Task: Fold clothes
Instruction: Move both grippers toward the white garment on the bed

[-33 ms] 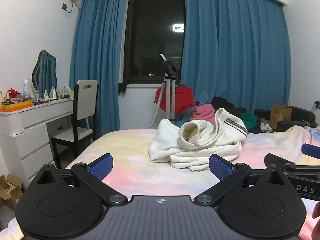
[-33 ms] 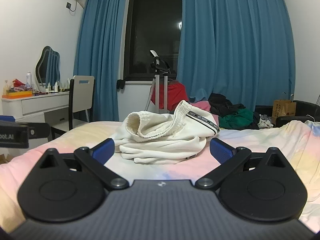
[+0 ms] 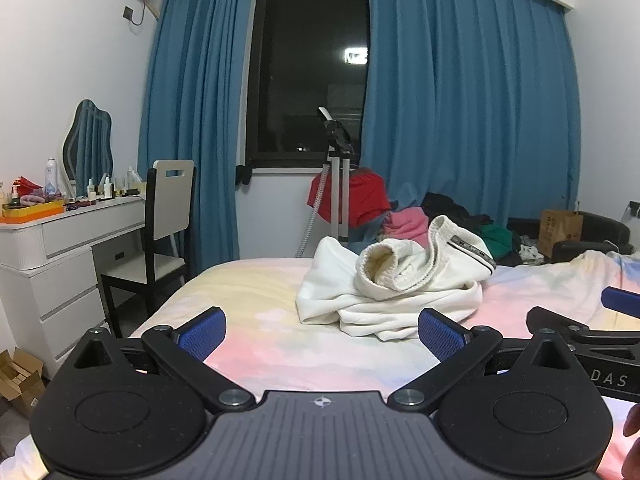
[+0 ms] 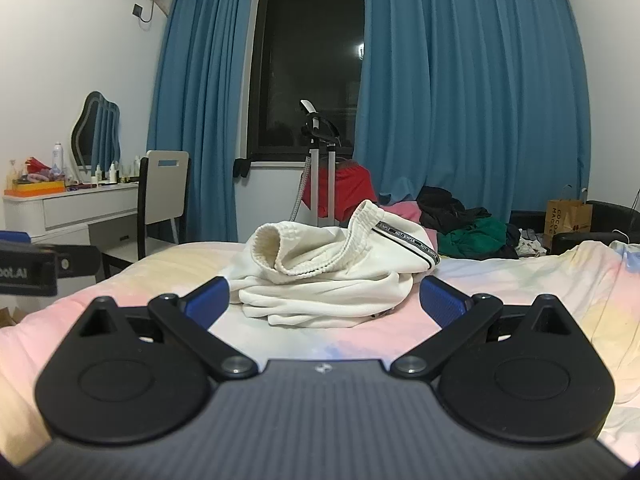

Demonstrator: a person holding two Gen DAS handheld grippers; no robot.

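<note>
- My left gripper hovers over the bed, fingers spread wide — nothing between them.
- My right gripper likewise, fingers fully apart.
- The white clothes lie crumpled on the bed — just ahead, untouched.

right gripper cropped, dresser bottles indistinct

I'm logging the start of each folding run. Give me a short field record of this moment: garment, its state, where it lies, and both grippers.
garment: white sweatpants, ribbed elastic waistband, black lettered side stripe
state: crumpled heap, unfolded
surface: bed with pastel sheet
left gripper: open, empty, short of the heap
right gripper: open, empty, facing the heap, not touching
background: clothes pile beyond the bed
</note>
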